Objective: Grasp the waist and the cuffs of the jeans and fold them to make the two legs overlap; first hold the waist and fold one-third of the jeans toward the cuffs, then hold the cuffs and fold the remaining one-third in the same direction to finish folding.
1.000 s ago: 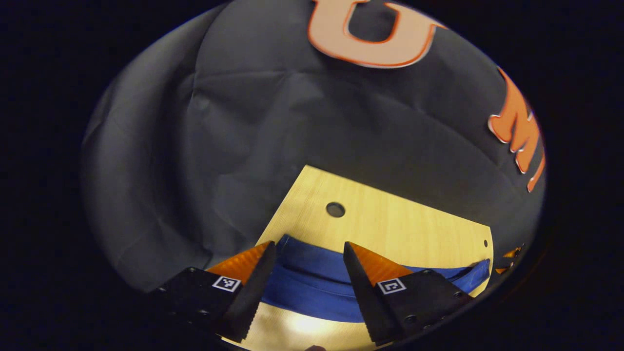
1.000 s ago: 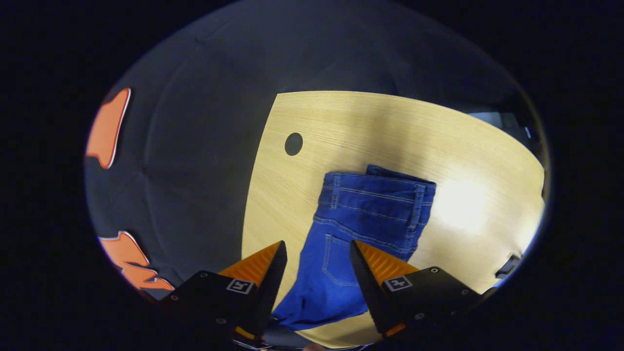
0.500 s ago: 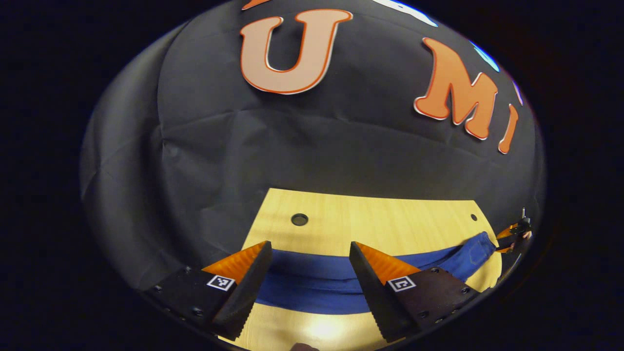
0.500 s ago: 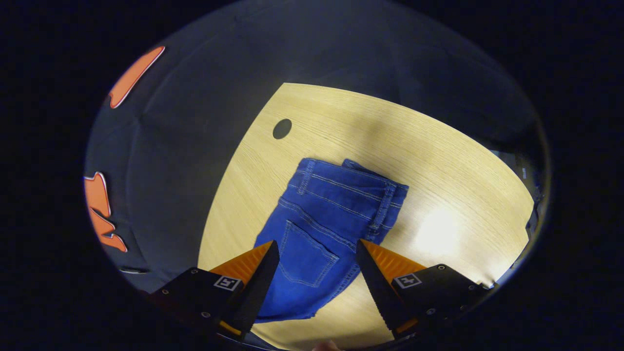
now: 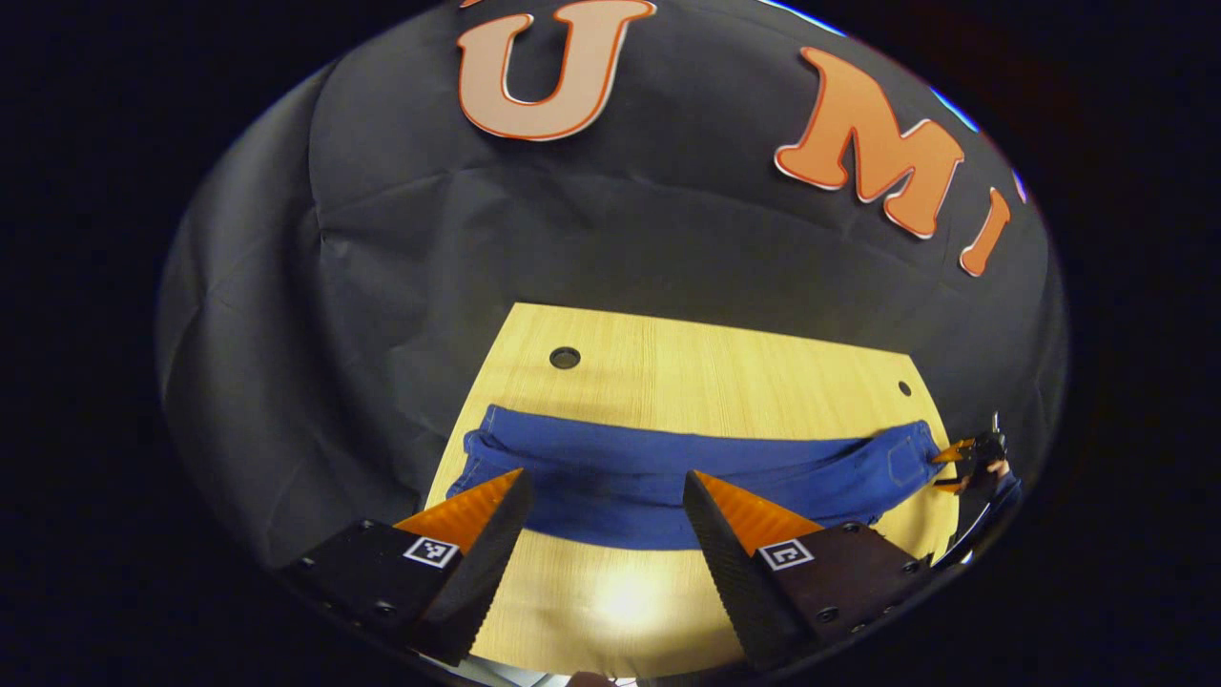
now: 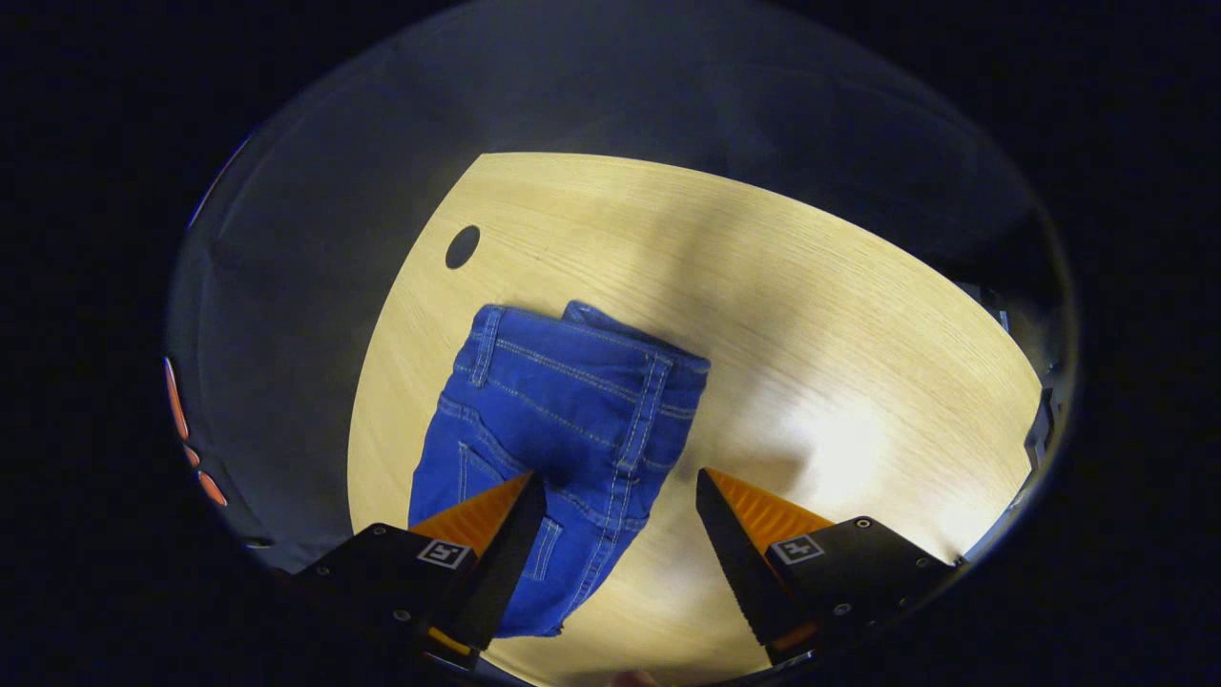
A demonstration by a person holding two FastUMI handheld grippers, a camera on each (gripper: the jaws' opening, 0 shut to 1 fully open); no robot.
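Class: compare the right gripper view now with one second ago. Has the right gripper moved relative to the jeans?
Yes. The right gripper has shifted right: the jeans and the table's hole now sit further left, with bare table between its jaws.

Pale wooden bench (image 5: 725,363) under bright glare, with a round hole (image 5: 565,358) far left and a smaller hole (image 5: 903,388) far right; black cloth wall (image 5: 401,286) behind.

no readable words, brand names or numbers stand on anything here. each finger of the left gripper (image 5: 603,482) carries a small square black-and-white coded marker, and so does each finger of the right gripper (image 6: 620,482); these are patterns, not letters. the jeans (image 6: 558,420) show only stitching, with no legible tag or patch.
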